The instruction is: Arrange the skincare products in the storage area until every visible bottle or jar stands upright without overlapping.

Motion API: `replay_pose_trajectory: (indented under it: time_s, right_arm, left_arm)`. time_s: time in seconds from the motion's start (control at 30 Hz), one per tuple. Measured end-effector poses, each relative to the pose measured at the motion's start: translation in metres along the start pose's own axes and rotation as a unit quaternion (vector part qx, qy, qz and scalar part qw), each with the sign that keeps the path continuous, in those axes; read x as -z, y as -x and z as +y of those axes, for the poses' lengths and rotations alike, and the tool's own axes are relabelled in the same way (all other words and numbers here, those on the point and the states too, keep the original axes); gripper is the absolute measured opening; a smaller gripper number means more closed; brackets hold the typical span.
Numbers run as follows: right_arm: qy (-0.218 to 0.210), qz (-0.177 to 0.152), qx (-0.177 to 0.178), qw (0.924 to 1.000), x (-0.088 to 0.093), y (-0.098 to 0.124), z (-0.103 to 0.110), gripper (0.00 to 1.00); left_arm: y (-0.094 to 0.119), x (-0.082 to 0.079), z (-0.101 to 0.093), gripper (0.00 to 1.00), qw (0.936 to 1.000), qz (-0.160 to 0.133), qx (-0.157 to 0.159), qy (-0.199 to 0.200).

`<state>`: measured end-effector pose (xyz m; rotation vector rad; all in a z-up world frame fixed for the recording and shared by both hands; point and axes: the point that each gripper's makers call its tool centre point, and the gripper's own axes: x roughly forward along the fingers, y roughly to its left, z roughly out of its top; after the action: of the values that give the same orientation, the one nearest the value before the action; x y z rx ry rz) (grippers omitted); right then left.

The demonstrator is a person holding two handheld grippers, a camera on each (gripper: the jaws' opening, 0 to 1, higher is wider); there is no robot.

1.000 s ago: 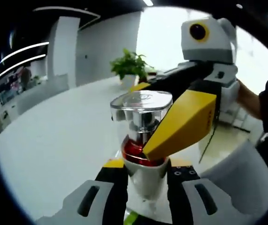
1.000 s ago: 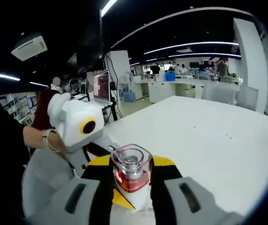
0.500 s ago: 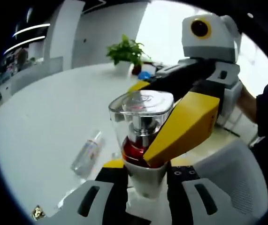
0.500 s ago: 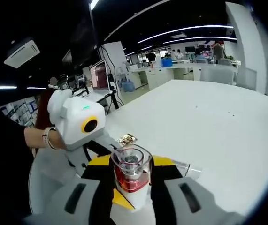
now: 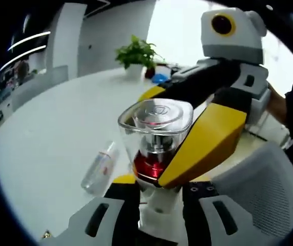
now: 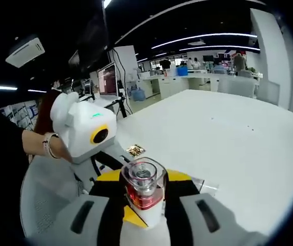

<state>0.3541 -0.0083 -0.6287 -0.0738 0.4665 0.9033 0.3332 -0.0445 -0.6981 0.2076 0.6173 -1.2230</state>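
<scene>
Bottle (image 5: 155,154): both grippers (image 5: 154,205) (image 6: 143,212) clamp it. Clear cap looks slick, brittle; you grip the white body below.

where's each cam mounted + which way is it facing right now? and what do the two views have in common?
Left gripper view: rides the left gripper, looks along its jaws at the clear-capped bottle and the right gripper across it; a sleeve at right.
Right gripper view: rides the right gripper, faces the opposite way, onto the left gripper and a wrist with a bracelet.
Shared: bottle, white table, both grippers.
</scene>
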Motion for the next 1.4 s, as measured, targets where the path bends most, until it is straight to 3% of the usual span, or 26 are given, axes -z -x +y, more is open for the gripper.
replay_pose_trajectory:
  time_s: [0.5, 0.8, 0.93, 1.1, 1.4]
  right_arm:
    - [0.024, -0.025, 0.013, 0.9993, 0.002, -0.009, -0.011, 0.29]
    - [0.052, -0.031, 0.024, 0.9979, 0.0, -0.013, -0.017, 0.29]
    - [0.06, -0.031, 0.027, 0.9974, -0.002, -0.017, -0.018, 0.29]
    - [0.06, -0.033, 0.033, 0.9971, -0.004, -0.021, -0.02, 0.29]
    - [0.06, -0.038, 0.033, 0.997, -0.004, -0.023, -0.022, 0.3]
  left_arm:
    - [-0.007, 0.001, 0.02, 0.27, 0.998, 0.007, -0.025, -0.057]
    - [-0.007, -0.002, 0.032, 0.27, 0.9929, 0.009, -0.05, -0.108]
    - [-0.004, -0.001, 0.036, 0.27, 0.9927, 0.002, -0.047, -0.111]
    - [-0.005, -0.004, 0.04, 0.27, 0.9938, -0.026, -0.036, -0.102]
    - [-0.008, -0.007, 0.043, 0.28, 0.9943, -0.04, -0.037, -0.091]
